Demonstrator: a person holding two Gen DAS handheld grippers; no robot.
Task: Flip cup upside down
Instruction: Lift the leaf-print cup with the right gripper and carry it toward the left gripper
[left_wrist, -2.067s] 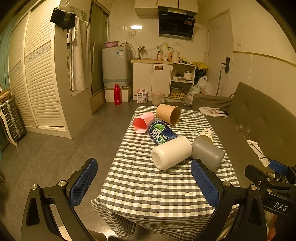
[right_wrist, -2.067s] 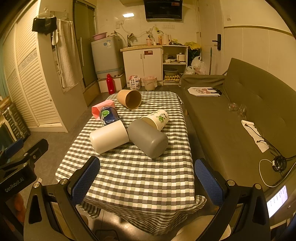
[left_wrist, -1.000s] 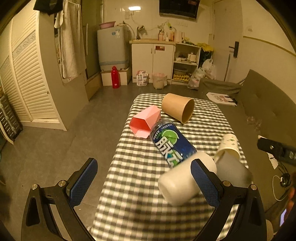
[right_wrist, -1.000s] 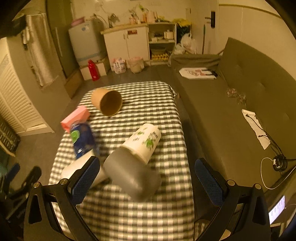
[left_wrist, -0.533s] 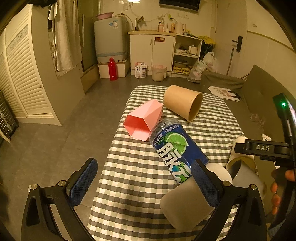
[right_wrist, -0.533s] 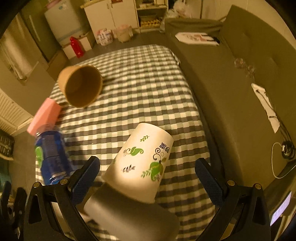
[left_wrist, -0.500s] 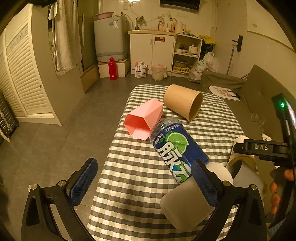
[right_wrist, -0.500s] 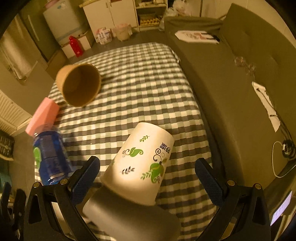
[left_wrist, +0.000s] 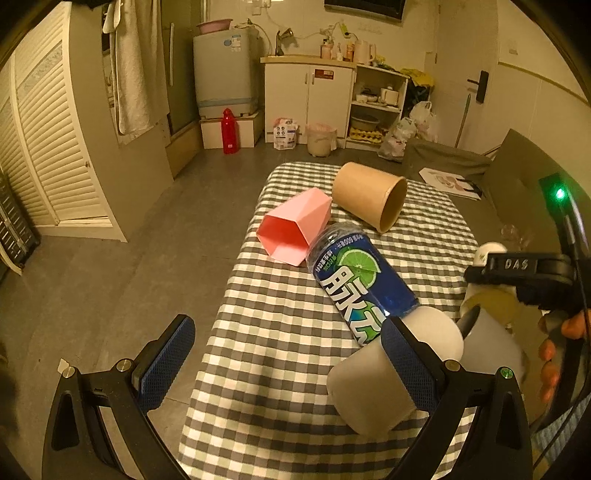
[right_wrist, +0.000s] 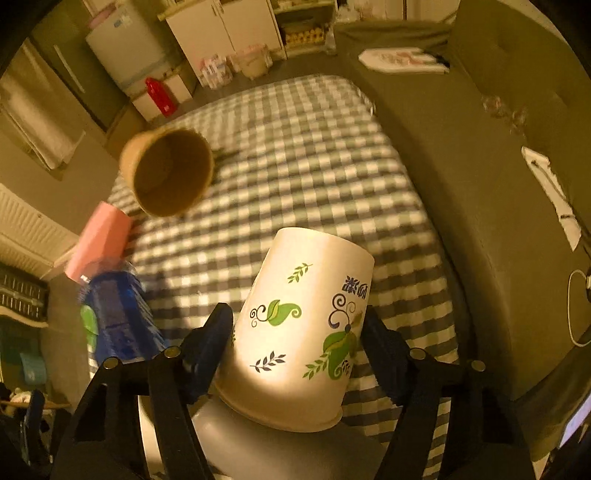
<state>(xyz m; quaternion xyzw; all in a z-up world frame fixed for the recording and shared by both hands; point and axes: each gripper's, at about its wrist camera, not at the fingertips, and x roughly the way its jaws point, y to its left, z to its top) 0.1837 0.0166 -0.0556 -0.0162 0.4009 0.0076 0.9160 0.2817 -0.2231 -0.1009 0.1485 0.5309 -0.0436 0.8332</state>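
A white paper cup with green leaf prints (right_wrist: 299, 328) lies on its side on the checked tablecloth (right_wrist: 306, 147), its rim resting on a grey cup (right_wrist: 280, 450). My right gripper (right_wrist: 297, 332) has a finger on each side of it, closed to its walls. In the left wrist view only the printed cup's ends (left_wrist: 489, 299) show behind the right gripper's body. My left gripper (left_wrist: 288, 354) is open and empty above the table's near left part, beside a white cup (left_wrist: 391, 373) lying on its side.
A brown paper cup (left_wrist: 369, 201), a pink angular cup (left_wrist: 293, 230) and a blue bottle (left_wrist: 360, 280) lie on their sides further along the table. A green sofa (right_wrist: 498, 155) runs along the right. Bare floor (left_wrist: 110, 258) lies to the left.
My right gripper has moved down onto the printed cup and its fingers have closed in against its sides. My left gripper has moved slightly forward and stayed open.
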